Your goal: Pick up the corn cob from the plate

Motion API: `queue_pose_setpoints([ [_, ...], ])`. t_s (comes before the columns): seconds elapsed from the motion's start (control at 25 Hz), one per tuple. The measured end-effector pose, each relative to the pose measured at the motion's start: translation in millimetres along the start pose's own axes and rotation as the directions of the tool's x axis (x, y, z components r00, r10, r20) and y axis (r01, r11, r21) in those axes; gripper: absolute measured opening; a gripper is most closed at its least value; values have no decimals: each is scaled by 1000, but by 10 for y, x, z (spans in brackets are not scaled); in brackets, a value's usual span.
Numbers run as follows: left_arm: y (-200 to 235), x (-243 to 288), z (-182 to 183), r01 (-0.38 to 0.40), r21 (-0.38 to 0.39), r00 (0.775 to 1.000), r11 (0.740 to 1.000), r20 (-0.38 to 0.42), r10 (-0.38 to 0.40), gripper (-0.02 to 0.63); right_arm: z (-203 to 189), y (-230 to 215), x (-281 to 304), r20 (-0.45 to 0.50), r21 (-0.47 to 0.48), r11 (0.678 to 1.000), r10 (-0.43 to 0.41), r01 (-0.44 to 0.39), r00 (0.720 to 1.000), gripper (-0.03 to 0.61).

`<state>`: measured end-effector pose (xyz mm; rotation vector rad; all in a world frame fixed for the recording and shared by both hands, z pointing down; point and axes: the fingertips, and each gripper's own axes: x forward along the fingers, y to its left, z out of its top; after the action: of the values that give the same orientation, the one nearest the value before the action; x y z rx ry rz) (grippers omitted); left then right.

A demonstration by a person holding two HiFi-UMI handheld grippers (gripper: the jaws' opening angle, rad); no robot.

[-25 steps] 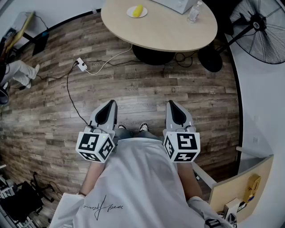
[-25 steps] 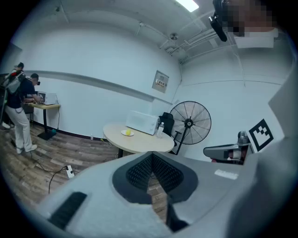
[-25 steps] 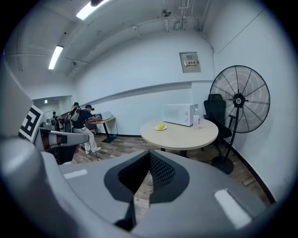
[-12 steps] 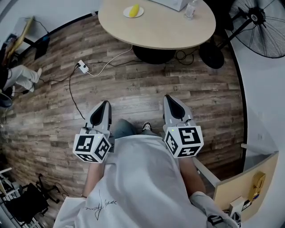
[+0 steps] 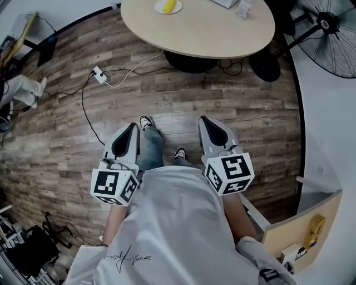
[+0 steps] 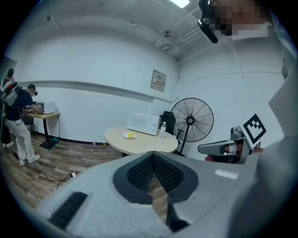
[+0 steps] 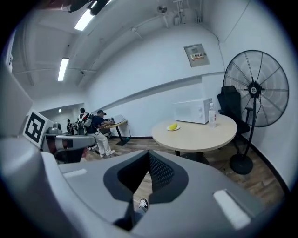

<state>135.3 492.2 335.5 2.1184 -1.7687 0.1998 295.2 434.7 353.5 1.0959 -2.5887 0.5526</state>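
Nothing of the pick-up is done yet. The left gripper, at seven o'clock in the head view, has its fingers together on nothing. The corn cob lies on its plate on the round table at twelve o'clock, well apart from both grippers. The right gripper, at five o'clock, is likewise closed and empty. The approach, the opening and the grasp all seem left to do.

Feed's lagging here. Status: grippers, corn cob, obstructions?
Both shut, empty: left gripper, right gripper. Corn cob on its plate, far edge of round table ahead, untouched. Cable on floor before table; bottle clear of plate.
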Motion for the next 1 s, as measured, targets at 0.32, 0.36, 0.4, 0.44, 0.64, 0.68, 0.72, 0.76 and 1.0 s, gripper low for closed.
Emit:
queue_pose_setpoints([
  [0.32,546,395,64,-49,-9,997,999,-61,48,-3,169,147,607,-41,26,998,52,-51,998,11],
  [0.36,622,435,91,-49,-6,997,999,-63,48,-3,208,181,694,-39,24,998,64,-63,997,11],
  [0.4,700,477,121,-50,-1,997,999,-65,50,-3,251,213,783,-36,31,997,78,-77,996,11],
  [0.44,778,523,155,-52,4,996,999,-67,52,-3,295,242,874,-32,41,995,92,-91,995,11],
  [0.64,1141,777,351,-43,20,997,999,-67,44,-2,483,324,1333,-29,89,988,130,-127,991,12],
  [0.68,1211,832,385,-37,19,997,999,-70,38,-2,516,324,1428,-30,102,987,129,-125,991,12],
  [0.72,1278,880,420,-31,16,997,999,-72,32,-2,551,325,1515,-29,115,986,127,-123,992,12],
  [0.76,1341,919,456,-25,12,997,1000,-72,25,-2,593,329,1591,-27,128,984,125,-120,992,12],
  [1.0,1739,1159,734,15,14,998,1000,-64,-14,-2,910,406,2093,-5,135,984,120,-118,993,11],
])
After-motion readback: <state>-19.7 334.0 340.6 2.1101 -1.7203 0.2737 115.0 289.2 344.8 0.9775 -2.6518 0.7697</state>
